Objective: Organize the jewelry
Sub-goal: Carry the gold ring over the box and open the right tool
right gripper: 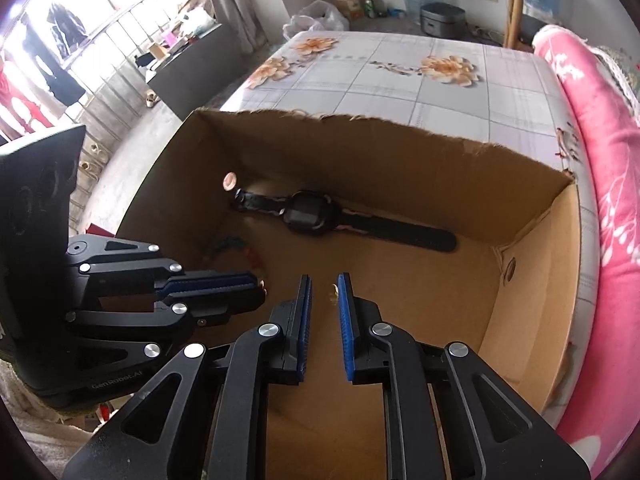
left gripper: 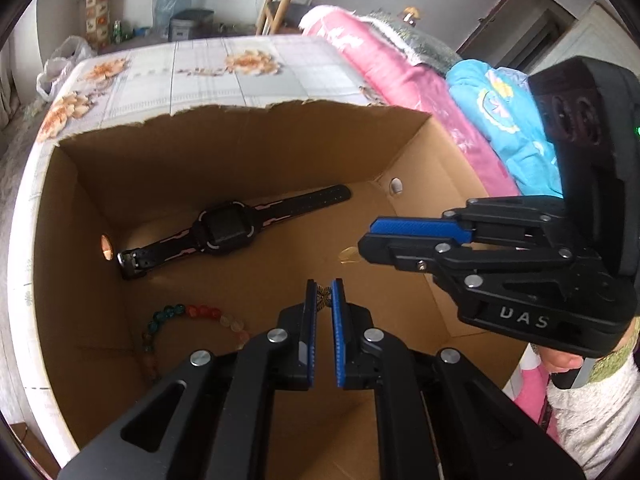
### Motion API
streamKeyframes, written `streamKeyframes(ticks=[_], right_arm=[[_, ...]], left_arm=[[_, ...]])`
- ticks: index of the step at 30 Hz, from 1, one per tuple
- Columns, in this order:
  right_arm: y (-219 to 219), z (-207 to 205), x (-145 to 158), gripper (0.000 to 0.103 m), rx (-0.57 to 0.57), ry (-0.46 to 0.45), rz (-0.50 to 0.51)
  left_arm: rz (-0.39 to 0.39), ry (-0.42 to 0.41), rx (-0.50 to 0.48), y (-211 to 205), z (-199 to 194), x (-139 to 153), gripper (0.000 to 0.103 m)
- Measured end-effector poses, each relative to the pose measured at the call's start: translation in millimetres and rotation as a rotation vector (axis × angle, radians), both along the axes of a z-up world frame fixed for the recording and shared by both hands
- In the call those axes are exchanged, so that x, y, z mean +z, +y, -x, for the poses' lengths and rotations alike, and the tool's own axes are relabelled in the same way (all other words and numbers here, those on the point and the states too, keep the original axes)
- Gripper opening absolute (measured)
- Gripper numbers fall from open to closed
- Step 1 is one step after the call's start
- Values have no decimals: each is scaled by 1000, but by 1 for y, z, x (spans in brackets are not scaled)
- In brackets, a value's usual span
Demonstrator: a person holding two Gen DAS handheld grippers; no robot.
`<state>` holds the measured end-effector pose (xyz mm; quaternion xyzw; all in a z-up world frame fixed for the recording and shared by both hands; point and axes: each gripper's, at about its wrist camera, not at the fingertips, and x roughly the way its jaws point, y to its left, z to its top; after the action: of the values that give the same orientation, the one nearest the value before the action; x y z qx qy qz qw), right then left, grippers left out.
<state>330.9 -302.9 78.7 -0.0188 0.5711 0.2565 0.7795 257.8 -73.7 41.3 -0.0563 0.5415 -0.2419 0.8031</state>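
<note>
An open cardboard box [left gripper: 248, 148] [right gripper: 532, 280] holds a black watch [left gripper: 228, 230] [right gripper: 312, 218] and a coloured bead bracelet [left gripper: 188, 314] [right gripper: 230, 246]. My left gripper [left gripper: 323, 290] hovers over the box, shut on a small dark filigree ornament [left gripper: 323, 295]; it also shows at the left of the right wrist view [right gripper: 256, 290]. My right gripper [right gripper: 324, 286] is slightly open over the box floor, with a small yellowish piece [right gripper: 333, 292] at its right fingertip; it shows as a pale amber piece [left gripper: 349, 256] at this gripper's tip [left gripper: 366, 242] in the left wrist view.
The box sits on a bed with a grey floral sheet [left gripper: 240, 72] [right gripper: 400, 76]. Pink [left gripper: 384, 64] and blue [left gripper: 504, 120] quilts are piled on the right. A window and railing [right gripper: 80, 40] stand at the left.
</note>
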Motion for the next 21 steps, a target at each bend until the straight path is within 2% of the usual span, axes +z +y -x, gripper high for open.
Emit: streamKeyframes(ticks=[5,13,18,21], right_arm=[[-9,-10,3,14,-22,-8,-28],[-18,-11,17,15,-60,-46,-38],[-23,3,37,18,-83,-102,-61],[-32,24,59,22,-105,-162,-106]], left_arm=[[-1,26,31,4,-7,-5,14],[19,-17,54,14,-4,9,23],[25,-85,46,21,14,27,28],[33,-167,49,32,36,46,37]])
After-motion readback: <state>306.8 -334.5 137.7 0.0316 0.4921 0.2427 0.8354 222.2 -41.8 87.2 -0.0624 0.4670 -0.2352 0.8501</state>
